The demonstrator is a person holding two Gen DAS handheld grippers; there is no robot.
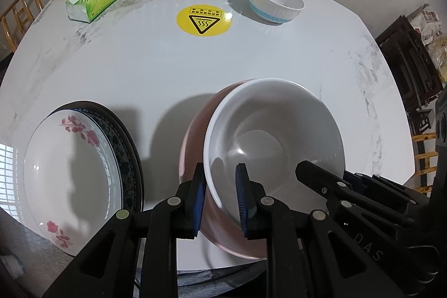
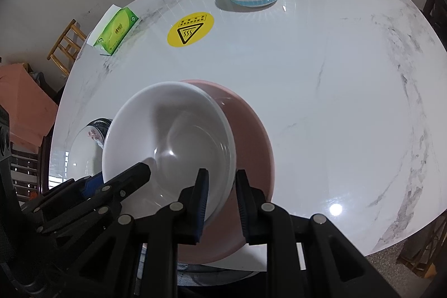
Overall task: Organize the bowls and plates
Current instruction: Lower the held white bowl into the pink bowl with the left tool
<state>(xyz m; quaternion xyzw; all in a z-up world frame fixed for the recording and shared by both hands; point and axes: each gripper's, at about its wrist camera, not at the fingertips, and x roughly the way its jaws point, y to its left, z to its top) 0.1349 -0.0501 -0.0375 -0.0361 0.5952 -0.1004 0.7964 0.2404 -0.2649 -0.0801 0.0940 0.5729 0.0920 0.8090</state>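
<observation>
Down at the lower middle of both views, a white bowl [image 1: 275, 136] sits nested and tilted inside a pink bowl [image 1: 192, 147], most of which it hides. The left gripper [image 1: 220, 200] pinches the white bowl's near-left rim, one pad inside and one outside; the right gripper [image 2: 222, 203] pinches the opposite rim the same way. Whether the pink bowl is caught in either grip cannot be told. At lower left of the left view, a flowered plate [image 1: 69, 178] lies on darker plates, cut off by the frame. A blue-banded bowl [image 1: 275, 2] stands apart at upper right on the marble table [image 1: 111, 69].
</observation>
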